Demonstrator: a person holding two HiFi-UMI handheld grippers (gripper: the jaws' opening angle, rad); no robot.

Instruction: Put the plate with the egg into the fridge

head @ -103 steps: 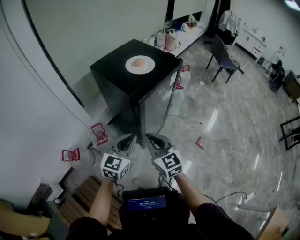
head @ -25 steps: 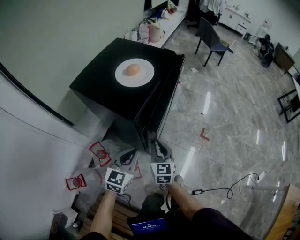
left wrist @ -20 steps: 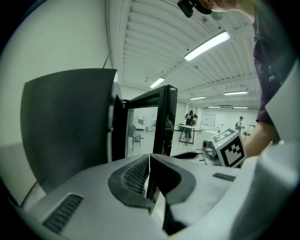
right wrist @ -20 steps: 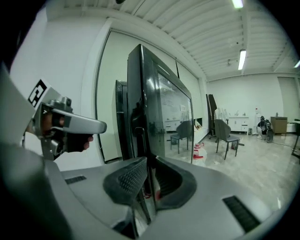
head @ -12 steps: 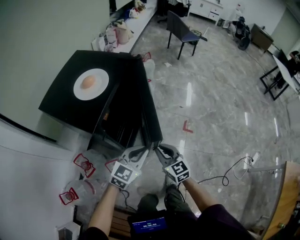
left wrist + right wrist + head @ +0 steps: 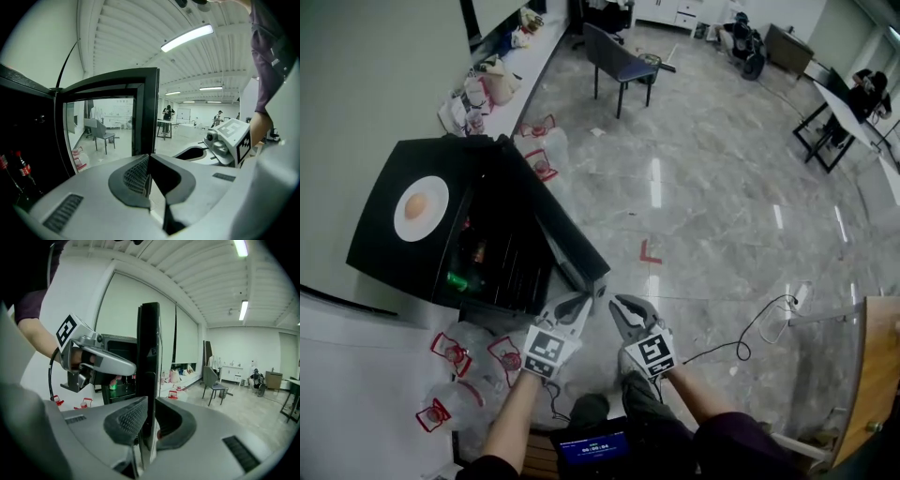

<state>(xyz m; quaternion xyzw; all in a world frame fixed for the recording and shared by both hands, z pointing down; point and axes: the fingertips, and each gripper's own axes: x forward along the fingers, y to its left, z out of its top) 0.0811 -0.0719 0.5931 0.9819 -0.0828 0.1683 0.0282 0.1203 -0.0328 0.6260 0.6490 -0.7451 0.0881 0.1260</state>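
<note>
A white plate (image 6: 425,211) with a brown egg (image 6: 416,206) lies on top of the low black fridge (image 6: 380,248) at the left of the head view. The fridge door (image 6: 572,248) stands swung out, and bottles show inside. My right gripper (image 6: 617,305) is shut on the door's free edge (image 6: 150,362), which runs up between its pads in the right gripper view. Just left of it, my left gripper (image 6: 581,302) is shut with nothing in it, beside the same edge (image 6: 145,112). The left gripper (image 6: 101,359) also shows in the right gripper view.
Bottles and a green can (image 6: 456,278) fill the fridge shelves. Clear containers with red clips (image 6: 450,354) lie on the floor by the wall. A chair (image 6: 614,52) stands farther off and a cable (image 6: 750,328) trails on the tiled floor at right.
The fridge door has swung from nearly closed to wide open, so the inside now shows. Both grippers moved with the door's edge, away from the fridge.
</note>
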